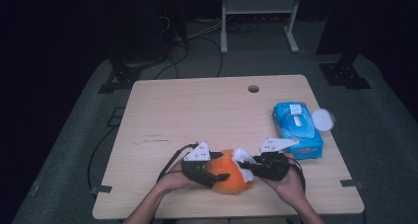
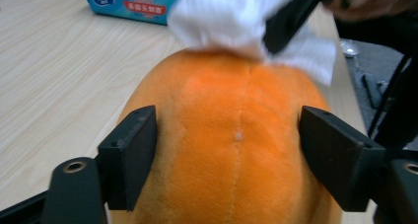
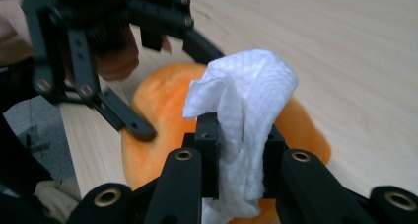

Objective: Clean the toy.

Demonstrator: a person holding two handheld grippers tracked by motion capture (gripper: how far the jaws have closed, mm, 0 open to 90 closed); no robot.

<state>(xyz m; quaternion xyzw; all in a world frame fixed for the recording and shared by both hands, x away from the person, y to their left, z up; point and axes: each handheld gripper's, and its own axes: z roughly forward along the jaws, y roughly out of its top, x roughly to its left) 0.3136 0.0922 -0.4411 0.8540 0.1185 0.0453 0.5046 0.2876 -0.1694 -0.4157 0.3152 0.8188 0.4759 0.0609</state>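
Note:
An orange plush toy (image 1: 231,177) lies near the front edge of the wooden table (image 1: 197,110). My left gripper (image 1: 217,172) has come in from the left, and its two pads press into the plush toy's (image 2: 231,150) sides, which bulge out beyond them. My right gripper (image 3: 240,155) is shut on a crumpled white tissue (image 3: 246,91). It holds that tissue (image 1: 242,157) against the top right of the toy. In the right gripper view the left gripper (image 3: 172,91) straddles the plush toy (image 3: 162,100) from behind.
A blue pack of wet wipes (image 1: 297,130) with its white lid (image 1: 323,119) flipped open lies right of the hands. A cable hole (image 1: 253,89) sits near the table's far edge. Dark floor and a white frame lie beyond.

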